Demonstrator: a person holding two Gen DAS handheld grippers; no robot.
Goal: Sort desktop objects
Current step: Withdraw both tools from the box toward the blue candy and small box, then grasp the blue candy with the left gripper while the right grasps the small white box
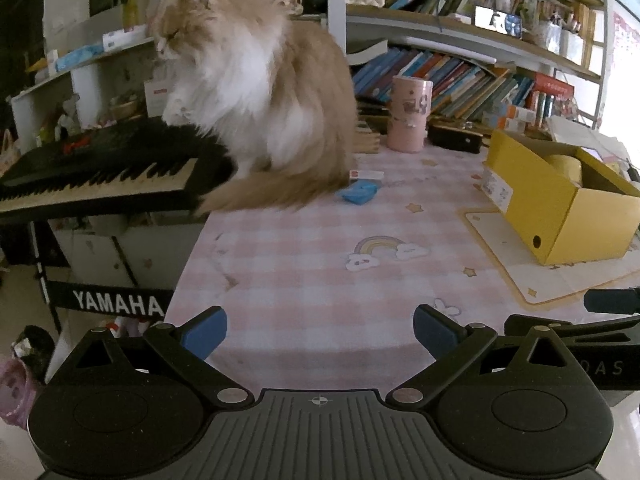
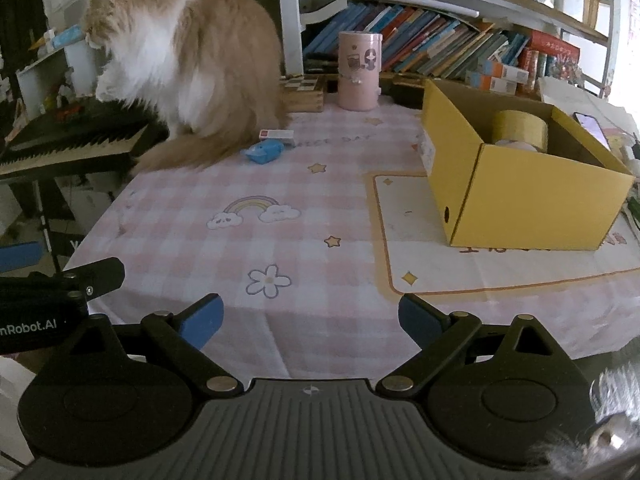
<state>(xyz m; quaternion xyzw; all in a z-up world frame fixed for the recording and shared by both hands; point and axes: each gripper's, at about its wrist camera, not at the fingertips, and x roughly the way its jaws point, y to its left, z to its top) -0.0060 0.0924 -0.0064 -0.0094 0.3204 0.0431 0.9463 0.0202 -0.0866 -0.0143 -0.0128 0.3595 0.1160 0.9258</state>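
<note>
Right, both your left gripper and right gripper hang released; tape boxed, blue toy and eraser wait far ahead.

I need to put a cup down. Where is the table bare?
Bare cloth lies between the cat, the yellow box and the grippers, around the rainbow print. It is crowded by the cat's tail: blue item, small card.
</note>
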